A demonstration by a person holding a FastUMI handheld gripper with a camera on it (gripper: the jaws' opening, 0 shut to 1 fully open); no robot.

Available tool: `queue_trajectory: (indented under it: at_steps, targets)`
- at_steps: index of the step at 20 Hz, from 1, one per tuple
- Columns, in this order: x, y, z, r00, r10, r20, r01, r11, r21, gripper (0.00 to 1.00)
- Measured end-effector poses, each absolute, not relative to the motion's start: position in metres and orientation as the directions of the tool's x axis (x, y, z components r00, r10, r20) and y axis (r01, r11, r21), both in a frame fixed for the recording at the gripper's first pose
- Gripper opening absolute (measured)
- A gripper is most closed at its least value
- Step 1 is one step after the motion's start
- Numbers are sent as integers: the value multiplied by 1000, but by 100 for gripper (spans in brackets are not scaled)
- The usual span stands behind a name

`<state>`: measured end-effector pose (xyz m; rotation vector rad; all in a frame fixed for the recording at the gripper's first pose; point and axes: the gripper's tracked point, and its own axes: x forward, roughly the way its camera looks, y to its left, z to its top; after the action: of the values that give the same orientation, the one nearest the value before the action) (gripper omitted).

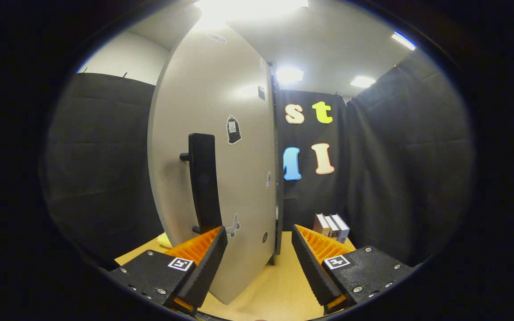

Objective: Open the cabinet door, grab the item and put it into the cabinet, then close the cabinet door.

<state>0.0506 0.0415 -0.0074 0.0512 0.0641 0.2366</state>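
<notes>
The gripper (259, 256) has its two fingers spread wide apart, clamped on nothing, low over the light wooden desk (279, 285). Bare desk shows in the gap between them. The lower edge of the cabinet door (214, 147) comes down into that gap, nearer the left finger, whose tip lies just in front of the door's face. The door is one pale grey panel, standing upright and seen at a slant. It carries one tall black handle (204, 183), held off the panel by two short posts, one near its top and one near its foot; the foot of the handle sits just above the left fingertip. Several small stickers (234, 129) dot the panel to the right of the handle. The door's far vertical edge is dark and runs down to the desk just beyond the fingers.

Left of the door, a small pale yellow item (164, 240) lies on the desk, partly cut off by the door's near edge. Beyond the right finger, three boxes (332, 226) stand upright side by side near the black cloth wall, well apart from the door, with open desk between
</notes>
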Motion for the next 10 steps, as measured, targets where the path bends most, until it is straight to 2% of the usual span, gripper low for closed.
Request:
queue_trajectory:
  at_steps: [10]
  targets:
    - [76, 155, -3, 965, 261, -30, -259, 964, 66, 91]
